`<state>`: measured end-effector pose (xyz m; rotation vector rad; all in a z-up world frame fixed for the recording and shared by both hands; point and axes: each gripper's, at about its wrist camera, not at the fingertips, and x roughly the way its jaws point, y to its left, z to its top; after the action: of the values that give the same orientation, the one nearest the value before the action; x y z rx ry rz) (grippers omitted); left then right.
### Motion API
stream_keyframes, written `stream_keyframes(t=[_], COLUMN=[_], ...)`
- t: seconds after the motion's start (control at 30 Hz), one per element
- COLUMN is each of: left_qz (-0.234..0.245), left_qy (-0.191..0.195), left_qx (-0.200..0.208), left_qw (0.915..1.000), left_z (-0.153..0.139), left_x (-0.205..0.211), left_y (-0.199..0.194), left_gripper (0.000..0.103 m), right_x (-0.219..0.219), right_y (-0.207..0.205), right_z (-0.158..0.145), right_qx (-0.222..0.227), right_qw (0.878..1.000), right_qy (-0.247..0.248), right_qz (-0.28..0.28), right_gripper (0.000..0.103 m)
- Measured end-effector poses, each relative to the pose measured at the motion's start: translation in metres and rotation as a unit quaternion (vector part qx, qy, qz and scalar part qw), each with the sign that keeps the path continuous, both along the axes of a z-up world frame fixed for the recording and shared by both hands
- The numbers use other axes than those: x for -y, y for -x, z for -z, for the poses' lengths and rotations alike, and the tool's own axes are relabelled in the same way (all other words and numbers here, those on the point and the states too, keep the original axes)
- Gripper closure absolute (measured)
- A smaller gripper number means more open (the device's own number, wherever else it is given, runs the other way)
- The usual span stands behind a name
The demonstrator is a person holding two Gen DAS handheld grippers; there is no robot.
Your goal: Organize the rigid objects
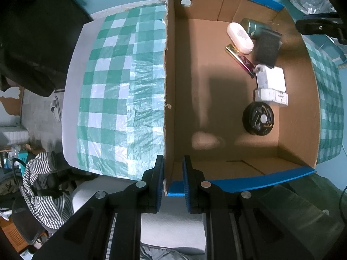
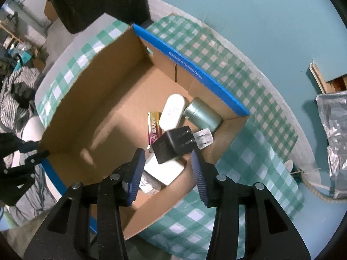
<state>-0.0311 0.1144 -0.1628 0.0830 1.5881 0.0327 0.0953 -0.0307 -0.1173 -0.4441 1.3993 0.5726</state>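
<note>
An open cardboard box (image 1: 168, 86) with blue edges stands on a green-checked tablecloth. My left gripper (image 1: 173, 162) is shut on the box's near left wall, at the corner. Along the right side of the box lie a white oval case (image 1: 239, 38), a green tin (image 1: 252, 27), a pink-gold bar (image 1: 240, 60), a black charger (image 1: 267, 45), a white adapter (image 1: 271, 79) and a black disc (image 1: 258, 119). My right gripper (image 2: 167, 151) hangs open above that pile. The black charger (image 2: 171, 147) lies tilted just beyond its pads, touching neither.
The checked tablecloth (image 2: 249, 158) surrounds the box on a white table. A silver foil bag (image 2: 334, 125) and a rope lie to the right on the teal surface. A striped cloth (image 1: 43, 190) hangs on a chair at the left, below the table edge.
</note>
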Motion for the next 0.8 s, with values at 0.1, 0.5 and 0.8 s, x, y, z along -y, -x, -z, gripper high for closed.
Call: stream_keyframes(t=[0.1, 0.5, 0.8], left_qz=[0.0, 0.002, 0.006], left_qy=[-0.004, -0.007, 0.008], left_qx=[0.005, 0.06, 0.137], left_qw=[1.0, 0.9982, 0.9906], left_z=[-0.004, -0.045, -0.1], left_x=[0.0, 0.008, 0.028], left_y=[-0.004, -0.029, -0.051], left_gripper=[0.085, 0.075, 0.044], right_x=[0.008, 0.064, 0.1], right_y=[0.001, 0.016, 0.03], right_z=[-0.008, -0.057, -0.093], right_qx=[0.019, 0.087, 0.147], right_qw=[1.0, 0.989, 0.969], right_qy=[-0.001, -0.028, -0.069], right_qz=[0.014, 0.118, 0.188], right_gripper=[0.048, 0.038, 0.038])
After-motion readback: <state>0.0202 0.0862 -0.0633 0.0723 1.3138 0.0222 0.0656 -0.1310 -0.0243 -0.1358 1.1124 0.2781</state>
